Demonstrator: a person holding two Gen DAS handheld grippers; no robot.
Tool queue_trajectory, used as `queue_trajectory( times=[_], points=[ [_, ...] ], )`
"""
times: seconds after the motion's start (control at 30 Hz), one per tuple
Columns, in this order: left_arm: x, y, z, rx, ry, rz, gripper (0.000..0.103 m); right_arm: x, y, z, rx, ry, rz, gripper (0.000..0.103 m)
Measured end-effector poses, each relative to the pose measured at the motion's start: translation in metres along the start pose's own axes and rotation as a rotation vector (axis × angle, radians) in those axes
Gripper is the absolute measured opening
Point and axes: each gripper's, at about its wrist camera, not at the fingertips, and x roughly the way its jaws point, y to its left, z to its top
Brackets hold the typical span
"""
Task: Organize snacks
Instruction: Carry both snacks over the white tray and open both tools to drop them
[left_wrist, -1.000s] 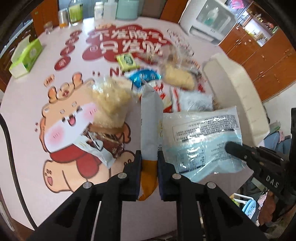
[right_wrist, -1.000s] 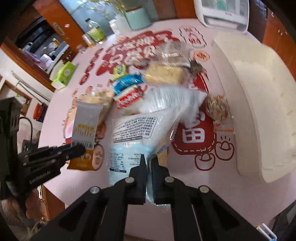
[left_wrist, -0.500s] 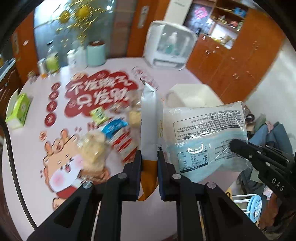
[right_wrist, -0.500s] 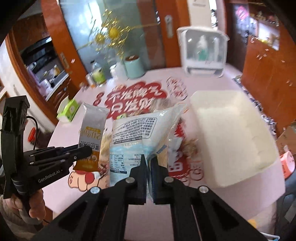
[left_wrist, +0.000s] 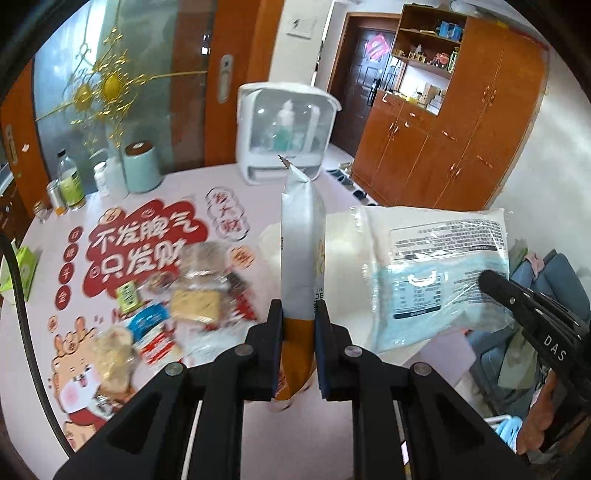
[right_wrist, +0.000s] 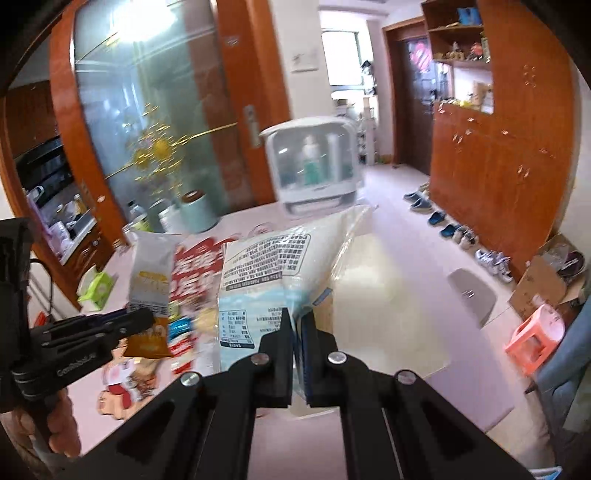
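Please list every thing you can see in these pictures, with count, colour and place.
white and orange snack bag: 1, held upright in the left gripper
white and pale blue snack bag: 1, held in the right gripper
loose snacks: several, mixed colours, blurred, on the table
white bin: 1, on the table behind the held bags
table: 1, pink with red print
white appliance: 1, far table edge
mint canister: 1, far left
bottles: a few, beside the canister
green tissue box: 1, left edge
left gripper: black, shut
right gripper: black, shut
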Motion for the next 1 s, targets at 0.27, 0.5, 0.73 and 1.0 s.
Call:
queue_trajectory(
  times=[0.27,0.5,0.73,1.0],
  points=[
    [0.055,-0.066,0.025,-0.040,0.004,0.038,0.013,0.020,-0.083,0.029,-0.046,-0.042,-0.118,0.004],
    [0.085,-0.089,0.035,-0.017,0.041,0.102,0.013,0.046,-0.113,0.040,-0.028,-0.050,-0.089,0.004],
    [0.114,-0.094,0.045,-0.011,0.073,0.141,0.014,0.075,-0.122,0.043,-0.032,-0.008,-0.081,0.004],
    [0.154,-0.097,0.041,-0.022,0.143,0.153,0.014,0.111,-0.113,0.036,-0.081,0.076,-0.072,0.004]
  ],
)
